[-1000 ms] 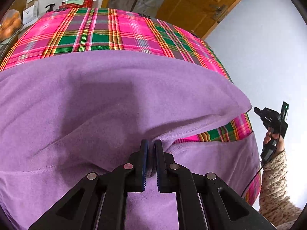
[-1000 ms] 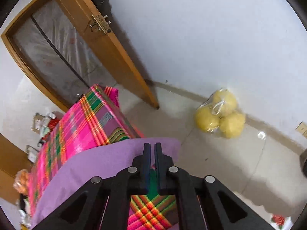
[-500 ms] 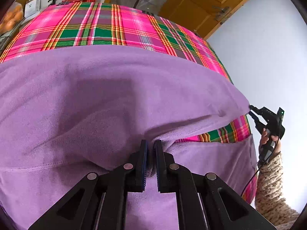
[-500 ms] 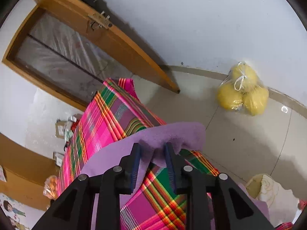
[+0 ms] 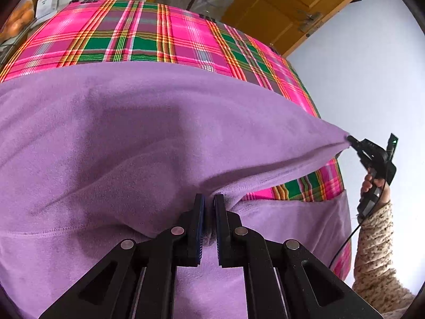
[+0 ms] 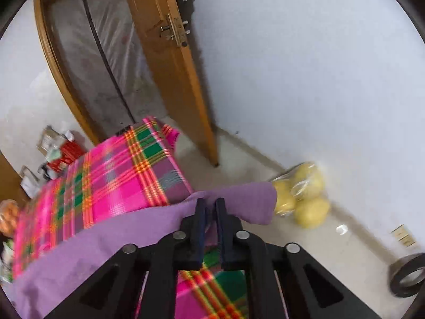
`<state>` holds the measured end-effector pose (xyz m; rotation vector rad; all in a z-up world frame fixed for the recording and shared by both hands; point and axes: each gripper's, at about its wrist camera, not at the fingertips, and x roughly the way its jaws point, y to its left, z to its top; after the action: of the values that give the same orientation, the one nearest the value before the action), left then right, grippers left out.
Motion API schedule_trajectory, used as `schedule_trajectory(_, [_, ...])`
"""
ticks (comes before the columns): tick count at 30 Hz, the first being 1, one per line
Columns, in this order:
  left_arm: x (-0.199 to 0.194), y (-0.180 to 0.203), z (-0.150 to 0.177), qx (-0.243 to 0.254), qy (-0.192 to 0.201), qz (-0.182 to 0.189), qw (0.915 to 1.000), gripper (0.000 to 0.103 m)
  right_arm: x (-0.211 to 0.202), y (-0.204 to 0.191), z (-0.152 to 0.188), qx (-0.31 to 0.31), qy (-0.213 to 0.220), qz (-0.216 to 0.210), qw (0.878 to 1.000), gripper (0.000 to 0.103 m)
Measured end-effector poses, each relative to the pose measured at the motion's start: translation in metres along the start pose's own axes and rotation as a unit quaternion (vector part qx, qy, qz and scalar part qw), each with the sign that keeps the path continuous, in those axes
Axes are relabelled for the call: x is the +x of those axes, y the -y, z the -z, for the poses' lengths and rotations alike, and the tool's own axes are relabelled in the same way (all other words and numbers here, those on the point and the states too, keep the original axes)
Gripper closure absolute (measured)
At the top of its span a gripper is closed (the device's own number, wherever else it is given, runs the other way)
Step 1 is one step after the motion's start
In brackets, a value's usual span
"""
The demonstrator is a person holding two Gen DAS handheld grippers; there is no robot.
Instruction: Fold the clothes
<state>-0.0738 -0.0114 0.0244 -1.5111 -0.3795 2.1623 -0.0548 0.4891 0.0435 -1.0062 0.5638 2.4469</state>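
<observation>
Soft matt cloth against hard plastic, wood and plaster

Purple garment (image 5: 148, 133) of fleecy, napped cloth, matt, with a stitched hem at lower left; plaid tablecloth (image 5: 148, 40) of smooth woven cloth, faintly shiny, across the top. Left gripper (image 5: 209, 204) and right gripper (image 6: 209, 207) of matt black plastic with bright metal rivets. Door (image 6: 170, 85) of varnished, semi-gloss wood with a metal lock, upper centre. Matt white wall (image 6: 305, 79); glossy floor tiles (image 6: 342, 242); thin clear plastic bag (image 6: 302, 196) at right; speckled knitted sleeve (image 5: 374, 255).

Purple fleece garment (image 5: 138, 138), spread over pink-and-green plaid tablecloth (image 5: 148, 37); hem pinched by black left gripper (image 5: 209, 207), far corner clamped by black right gripper (image 5: 350, 140).
</observation>
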Motion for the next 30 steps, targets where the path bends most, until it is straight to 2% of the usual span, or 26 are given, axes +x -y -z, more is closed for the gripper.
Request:
schedule_trajectory(3, [-0.001, -0.002, 0.001, -0.006, 0.001, 0.005, 1.0, 0.095, 0.0, 0.012, 0.006, 0.002, -0.026, 0.024, 0.999, 0.101])
schedule_trajectory(8, [0.0, -0.003, 0.001, -0.004, -0.003, 0.007, 1.0, 0.095, 0.009, 0.05, 0.018, 0.069, -0.054, -0.042, 0.995, 0.1])
schedule_trajectory(9, [0.0, -0.003, 0.001, -0.004, -0.003, 0.007, 1.0, 0.095, 0.008, 0.05, 0.019, 0.071, -0.052, -0.059, 0.994, 0.099])
schedule_trajectory(11, [0.0, -0.003, 0.001, -0.005, -0.003, 0.008, 1.0, 0.095, 0.009, 0.045, 0.018, 0.067, -0.039, -0.065, 0.995, 0.099])
schedule_trajectory(13, [0.001, -0.003, 0.001, -0.006, -0.003, 0.009, 0.9999, 0.095, 0.013, 0.04, 0.014, 0.067, -0.03, -0.073, 0.995, 0.095])
schedule_trajectory(15, [0.001, -0.003, 0.001, -0.007, -0.003, 0.009, 0.9999, 0.095, 0.023, 0.033, 0.007, 0.064, -0.032, -0.083, 0.994, 0.085])
schedule_trajectory(17, [0.001, -0.003, 0.001, -0.008, -0.003, 0.01, 0.9999, 0.095, 0.035, 0.028, 0.0, 0.055, -0.041, -0.078, 0.995, 0.079])
schedule_trajectory(24, [0.003, -0.004, 0.0, -0.01, -0.005, 0.011, 0.9999, 0.095, 0.085, 0.024, -0.006, 0.066, -0.103, -0.101, 0.987, 0.073])
schedule_trajectory(27, [0.003, -0.005, 0.0, -0.012, -0.006, 0.012, 0.9998, 0.095, 0.086, 0.018, 0.002, 0.065, -0.105, -0.118, 0.985, 0.071])
schedule_trajectory(28, [0.003, -0.005, 0.0, -0.013, -0.007, 0.013, 0.9998, 0.095, 0.087, 0.017, 0.004, 0.063, -0.103, -0.116, 0.986, 0.072])
schedule_trajectory(30, [0.004, -0.005, 0.0, -0.013, -0.007, 0.013, 0.9998, 0.095, 0.085, 0.016, 0.004, 0.057, -0.093, -0.107, 0.988, 0.093])
